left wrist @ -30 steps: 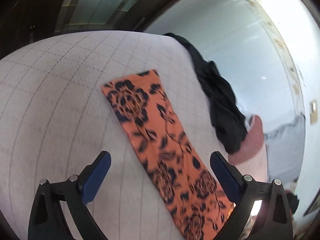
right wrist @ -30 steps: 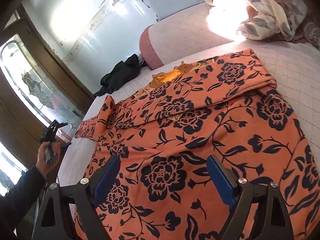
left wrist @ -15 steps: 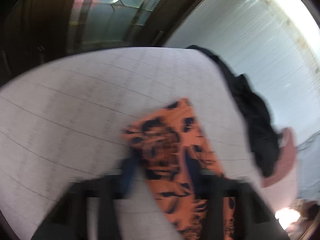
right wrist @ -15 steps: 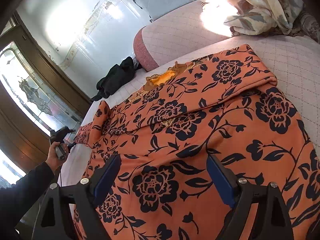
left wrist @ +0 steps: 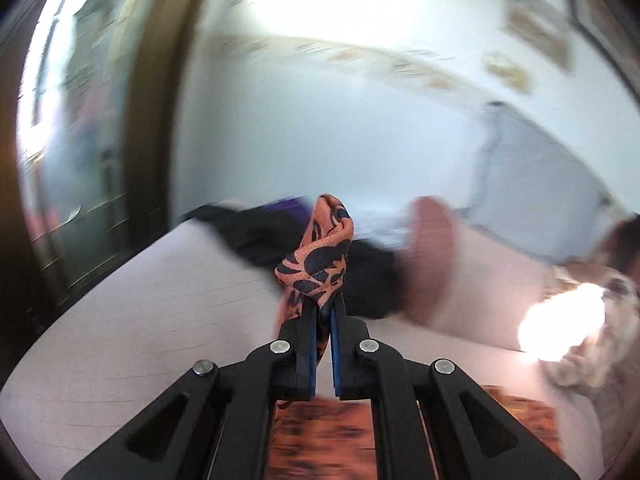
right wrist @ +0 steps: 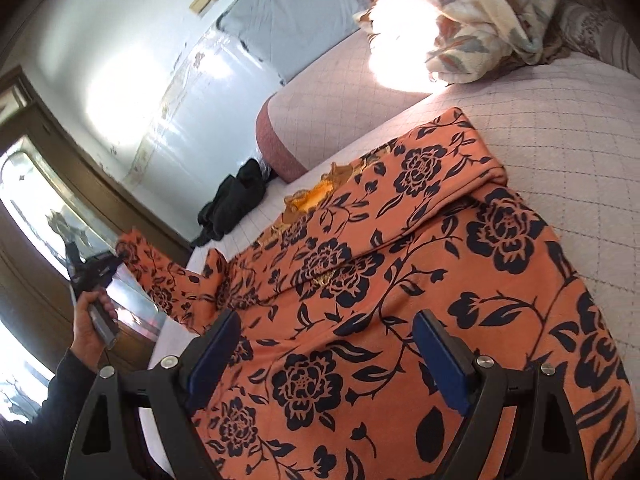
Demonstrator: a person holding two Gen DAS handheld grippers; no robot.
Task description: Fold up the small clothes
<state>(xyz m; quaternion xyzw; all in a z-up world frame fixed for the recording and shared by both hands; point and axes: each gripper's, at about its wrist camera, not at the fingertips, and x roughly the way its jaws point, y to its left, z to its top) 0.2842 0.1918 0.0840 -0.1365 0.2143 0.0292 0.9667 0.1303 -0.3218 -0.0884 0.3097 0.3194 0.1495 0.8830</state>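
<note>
A: On a quilted bed (right wrist: 560, 152), an orange floral garment (right wrist: 420, 280) lies spread; the left gripper (left wrist: 324, 308) has just clamped its sleeve end, lifted clear of the cover.

B: And the right gripper (right wrist: 326, 360)?

A: Jaws wide, empty, poised above the cloth. A black garment (right wrist: 236, 196), pink bolster (right wrist: 280, 136) and crumpled floral quilt (right wrist: 480, 20) lie beyond.
</note>
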